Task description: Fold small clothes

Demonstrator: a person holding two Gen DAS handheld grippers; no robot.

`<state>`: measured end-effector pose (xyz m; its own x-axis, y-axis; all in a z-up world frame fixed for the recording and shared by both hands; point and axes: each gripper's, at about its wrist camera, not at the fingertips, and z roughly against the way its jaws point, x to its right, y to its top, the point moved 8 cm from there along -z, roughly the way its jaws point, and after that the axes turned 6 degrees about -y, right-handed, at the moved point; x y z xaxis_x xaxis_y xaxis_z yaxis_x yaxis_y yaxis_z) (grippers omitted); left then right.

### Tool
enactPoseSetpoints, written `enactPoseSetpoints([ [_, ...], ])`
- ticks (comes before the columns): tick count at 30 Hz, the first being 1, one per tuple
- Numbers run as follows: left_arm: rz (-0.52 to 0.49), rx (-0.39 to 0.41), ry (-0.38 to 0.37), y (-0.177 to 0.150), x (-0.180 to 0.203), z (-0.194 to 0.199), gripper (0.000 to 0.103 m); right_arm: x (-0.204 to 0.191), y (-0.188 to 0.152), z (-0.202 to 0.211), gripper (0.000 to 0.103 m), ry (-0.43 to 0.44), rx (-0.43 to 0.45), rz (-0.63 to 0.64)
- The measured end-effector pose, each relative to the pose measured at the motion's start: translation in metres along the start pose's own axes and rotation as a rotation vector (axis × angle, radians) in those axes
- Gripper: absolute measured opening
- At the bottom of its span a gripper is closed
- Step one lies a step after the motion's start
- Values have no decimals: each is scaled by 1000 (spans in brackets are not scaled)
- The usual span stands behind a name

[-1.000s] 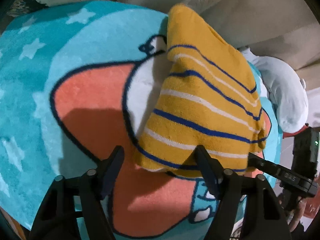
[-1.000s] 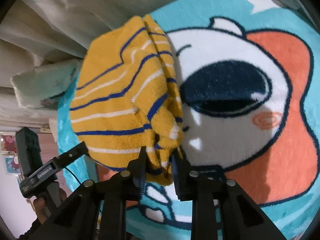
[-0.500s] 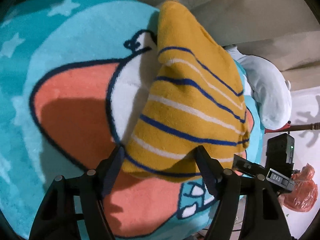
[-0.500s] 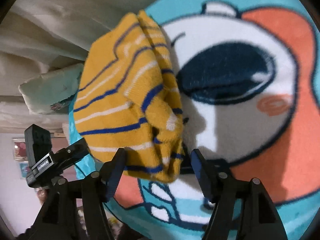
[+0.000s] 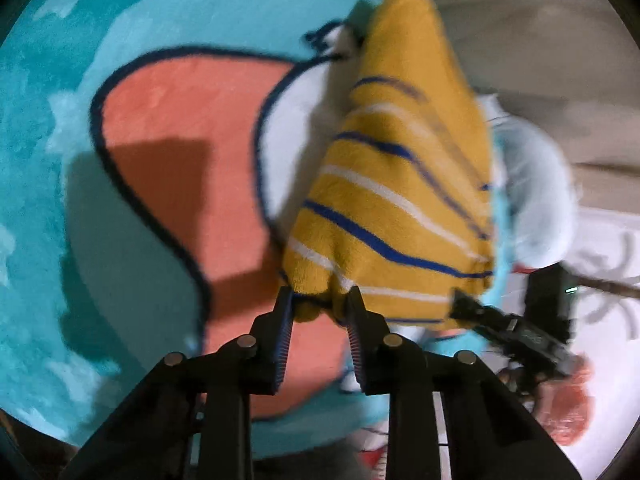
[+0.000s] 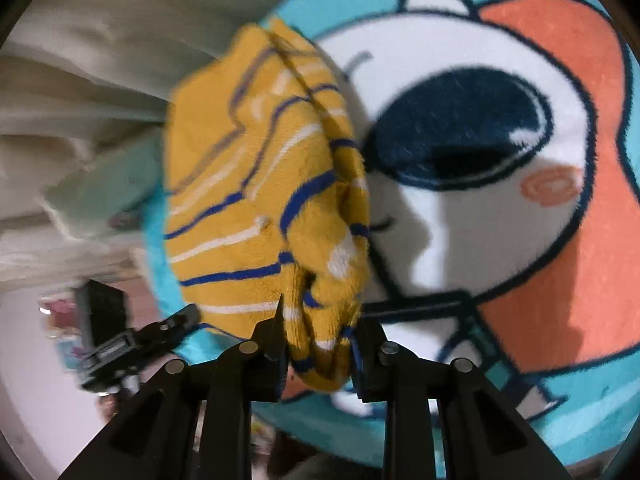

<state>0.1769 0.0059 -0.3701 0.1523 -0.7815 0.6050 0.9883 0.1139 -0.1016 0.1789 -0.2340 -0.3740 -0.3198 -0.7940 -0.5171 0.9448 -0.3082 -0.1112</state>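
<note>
A small yellow garment with blue and white stripes (image 5: 404,184) lies folded on a round cartoon rug (image 5: 168,128). My left gripper (image 5: 320,300) is shut on its near left corner. In the right wrist view the same garment (image 6: 256,208) is bunched at its near edge, and my right gripper (image 6: 318,316) is shut on that bunched edge. The right gripper also shows in the left wrist view (image 5: 516,332), at the garment's right corner. The left gripper shows in the right wrist view (image 6: 132,340), at the left.
The rug (image 6: 500,120) has a teal rim, an orange patch and a white face with a dark eye. A pale blue stuffed item (image 5: 536,192) lies beyond the garment. Beige bedding (image 6: 80,80) rises behind. White floor lies at the side.
Both grippers have closed on the garment's near edge; half a second ago both stood open around it. The views are blurred with motion.
</note>
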Motion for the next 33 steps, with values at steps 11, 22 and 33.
enactPoseSetpoints([
  [11, -363, 137, 393, -37, 28, 19, 61, -10, -30, 18, 66, -181, 89, 63],
  [22, -451, 307, 348, -93, 55, 102, 68, -75, -103, 96, 66, -259, 263, 162],
  [33, -651, 599, 432, -112, 133, 210, 83, -86, -132, 220, 69, -353, 481, 281],
])
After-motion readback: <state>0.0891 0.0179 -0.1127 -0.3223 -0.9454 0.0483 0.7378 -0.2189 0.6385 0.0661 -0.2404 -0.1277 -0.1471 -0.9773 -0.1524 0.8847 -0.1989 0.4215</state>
